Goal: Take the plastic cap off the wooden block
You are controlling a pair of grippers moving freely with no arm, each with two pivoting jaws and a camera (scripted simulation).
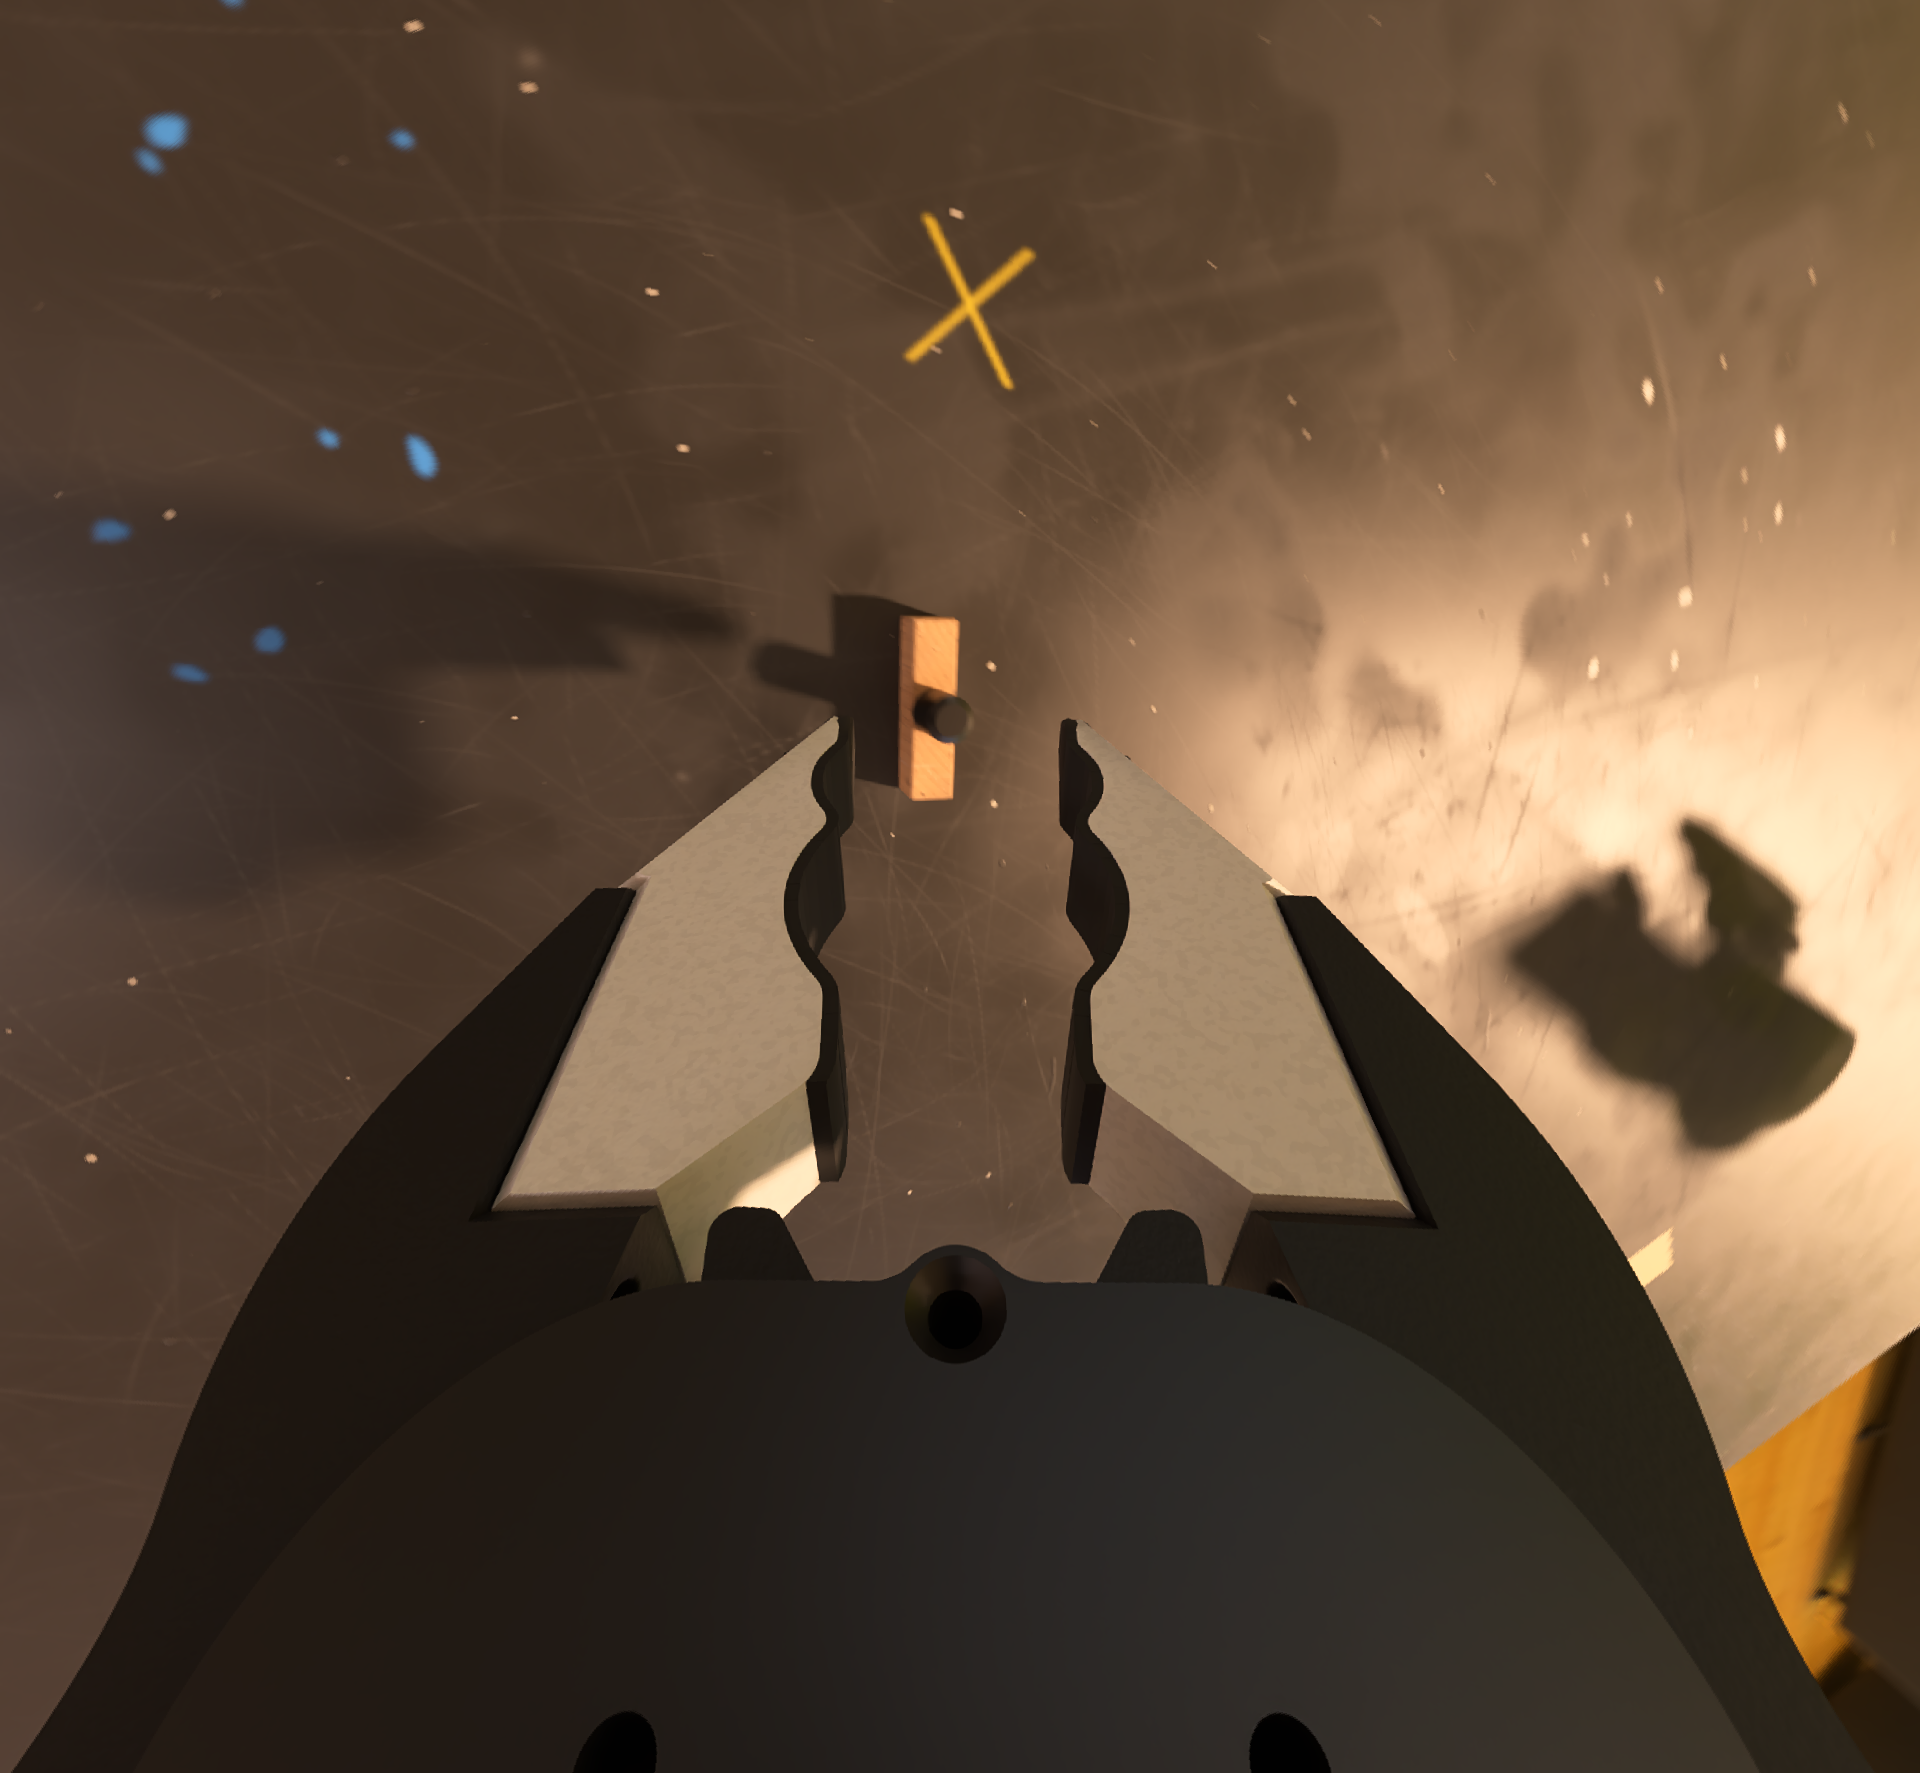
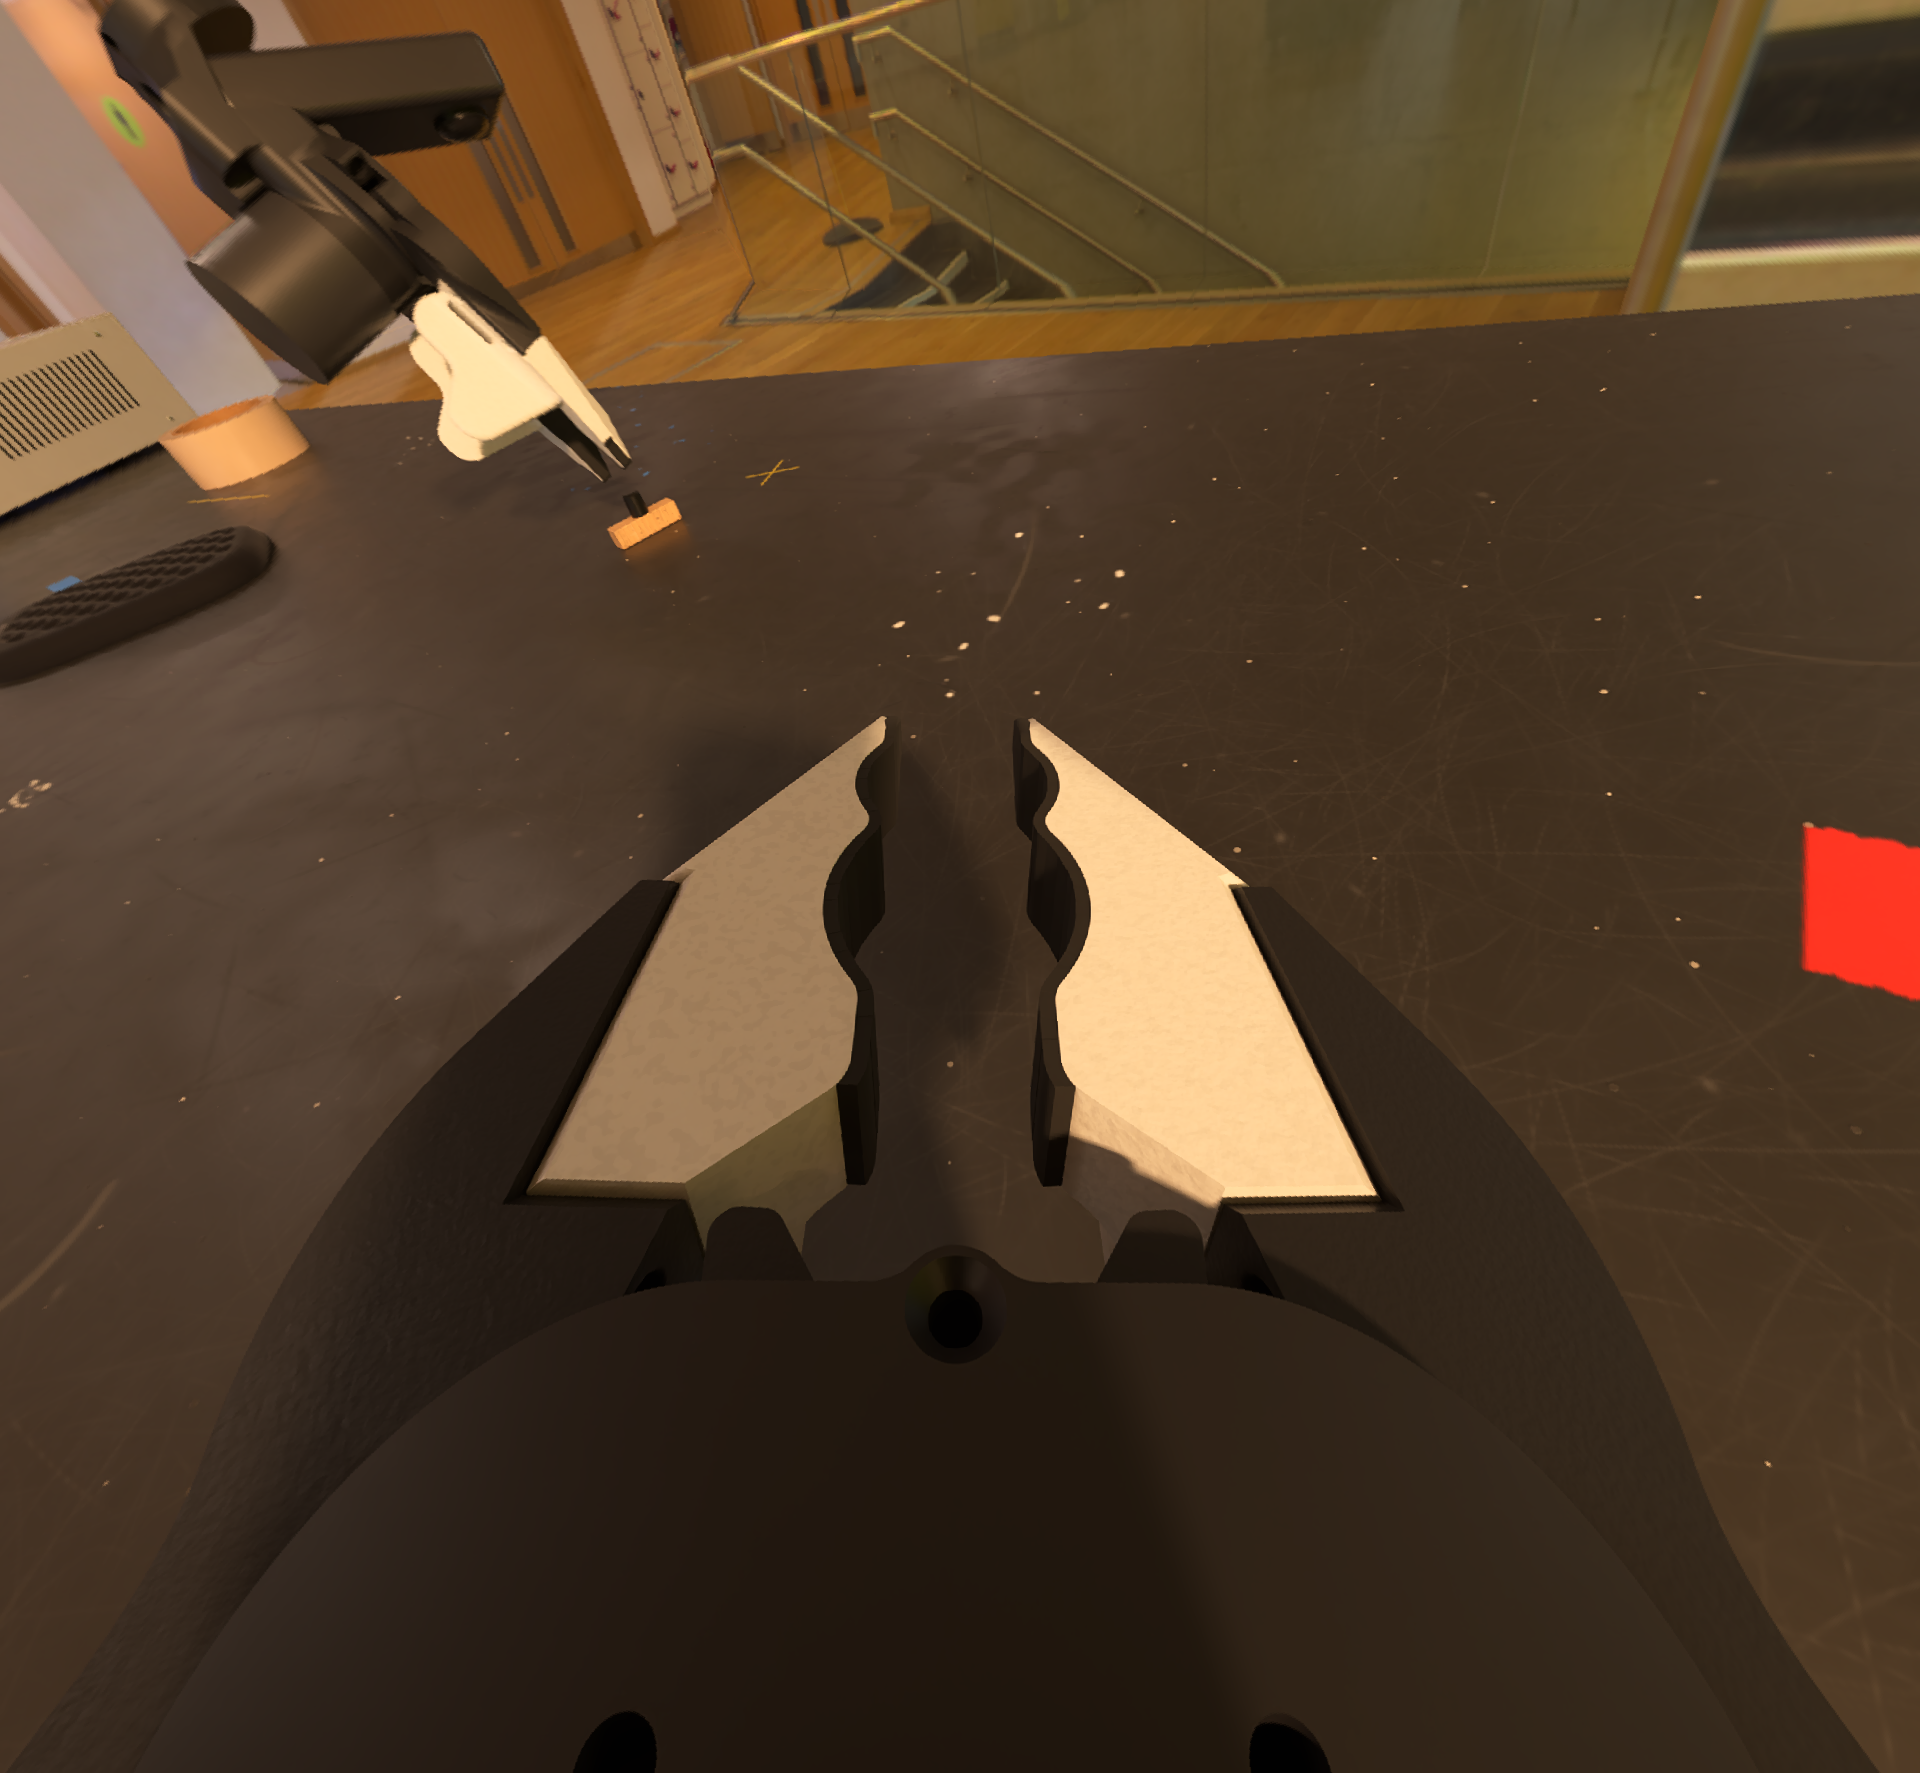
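Note:
A small wooden block [image 1: 928, 684] lies flat on the dark table, with a short black plastic cap [image 1: 940, 716] standing up from its middle. My left gripper [image 1: 954, 736] is open and points down at it, fingertips just above and on either side of the cap, touching nothing. In the right wrist view the block [image 2: 644, 523] and cap [image 2: 632, 502] sit far off at the upper left, with the left gripper [image 2: 615, 459] hovering over them. My right gripper [image 2: 951, 736] is open and empty, low over the table, far from the block.
A yellow cross [image 1: 968, 302] is marked on the table beyond the block. A roll of tape [image 2: 237, 442] and a black perforated pad [image 2: 135, 585] lie at the far left. A red patch [image 2: 1860, 913] is at the right. The table's far edge [image 2: 1143, 347] faces a glass railing.

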